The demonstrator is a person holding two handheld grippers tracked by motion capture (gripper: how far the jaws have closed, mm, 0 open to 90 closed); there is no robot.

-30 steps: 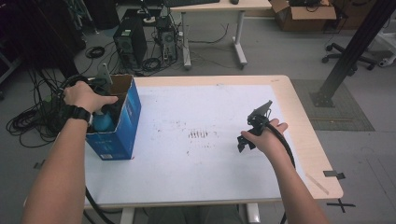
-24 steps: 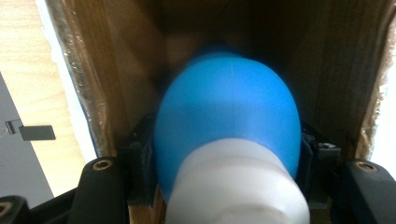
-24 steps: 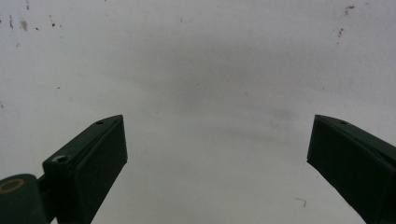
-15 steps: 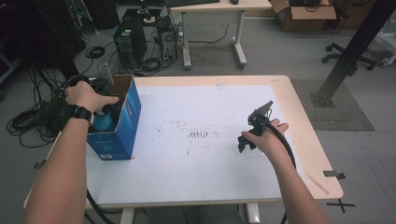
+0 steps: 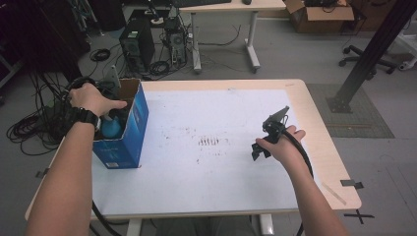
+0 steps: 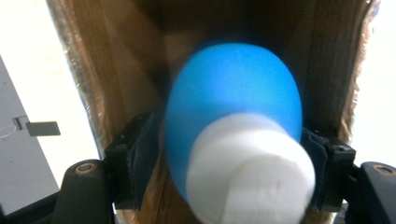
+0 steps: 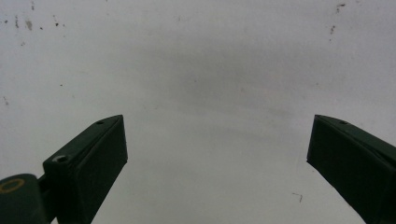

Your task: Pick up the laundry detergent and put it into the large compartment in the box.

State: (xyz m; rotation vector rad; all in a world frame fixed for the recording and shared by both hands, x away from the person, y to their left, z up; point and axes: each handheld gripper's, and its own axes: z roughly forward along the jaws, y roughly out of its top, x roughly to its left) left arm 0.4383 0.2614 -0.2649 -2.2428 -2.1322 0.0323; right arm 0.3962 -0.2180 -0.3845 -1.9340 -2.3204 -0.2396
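- At the left edge of the counter [image 5: 216, 196] stands a blue cardboard box [image 5: 127, 137] with its top flaps open, the brown inside showing.
- The person's left hand [image 5: 91, 98] reaches down into the box from above and holds the left gripper [image 6: 231, 154] inside it.
- In the left gripper view, a blue bottle with a white cap [image 6: 233, 140] sits between the two black jaws, inside the box's brown walls. The jaws have just been opening; the bottle is blurred, and I cannot tell whether the pads press on it or have come free.
- From above, a bit of the same blue bottle shows inside the box, just beside the left hand.
- The middle of the white counter top is scuffed with small dark marks [image 5: 211, 142].
- To the right, well apart from the box, the right hand [image 5: 282, 145] holds the right gripper [image 7: 217, 154] just above the counter, its jaws spread wide with nothing between them.
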